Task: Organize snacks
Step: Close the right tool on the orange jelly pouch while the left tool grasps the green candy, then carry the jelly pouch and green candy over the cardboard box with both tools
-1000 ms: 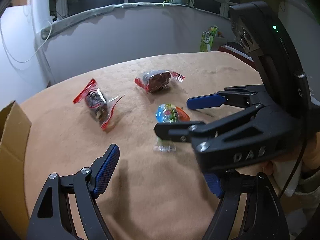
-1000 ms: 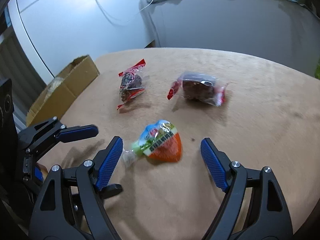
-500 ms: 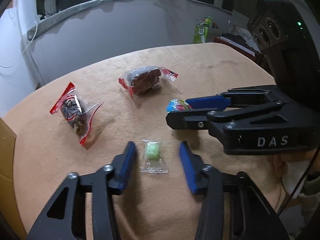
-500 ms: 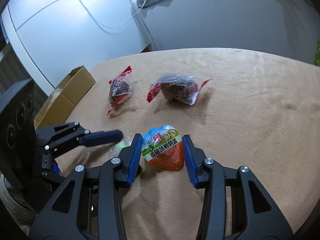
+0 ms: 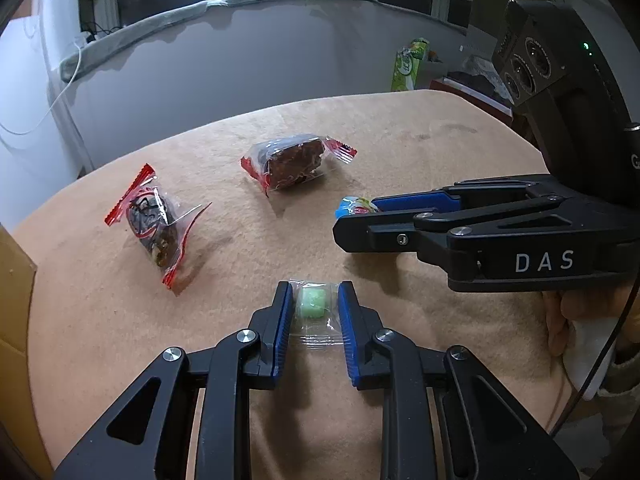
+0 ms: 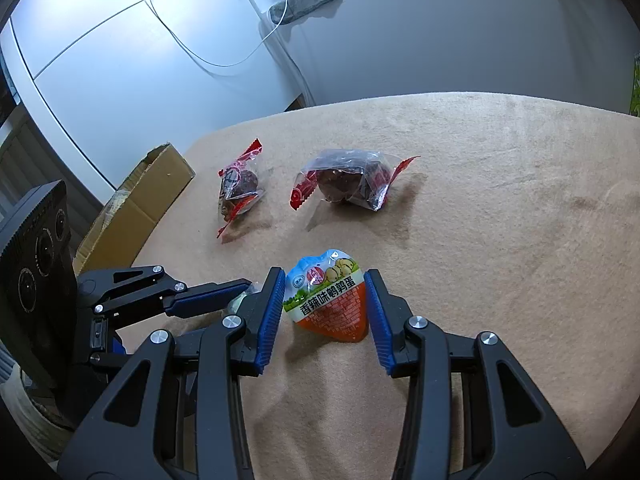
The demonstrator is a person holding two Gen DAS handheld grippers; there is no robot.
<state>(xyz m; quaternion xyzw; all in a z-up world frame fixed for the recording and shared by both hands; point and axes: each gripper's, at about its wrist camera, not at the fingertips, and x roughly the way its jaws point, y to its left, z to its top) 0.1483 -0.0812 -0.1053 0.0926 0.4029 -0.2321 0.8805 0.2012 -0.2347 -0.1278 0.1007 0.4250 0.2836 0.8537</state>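
My left tool [image 5: 312, 312] is closing on the green candy [image 5: 313, 304] in its clear wrapper, pads at both sides, low on the tabletop [image 5: 400, 148]. My right tool [image 6: 325, 304] clamps the orange egg snack pouch [image 6: 330, 300] just beside it — two dark red-edged packets [image 6: 348, 180] lie beyond.

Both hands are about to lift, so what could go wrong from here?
1. The left gripper is closing on the green candy; its fingers mostly meet loose clear wrapper, so it may slip out.
2. The right gripper pinches the egg packet by its edges; it could buckle or twist.
3. The two grippers sit close together and may bump when lifting.
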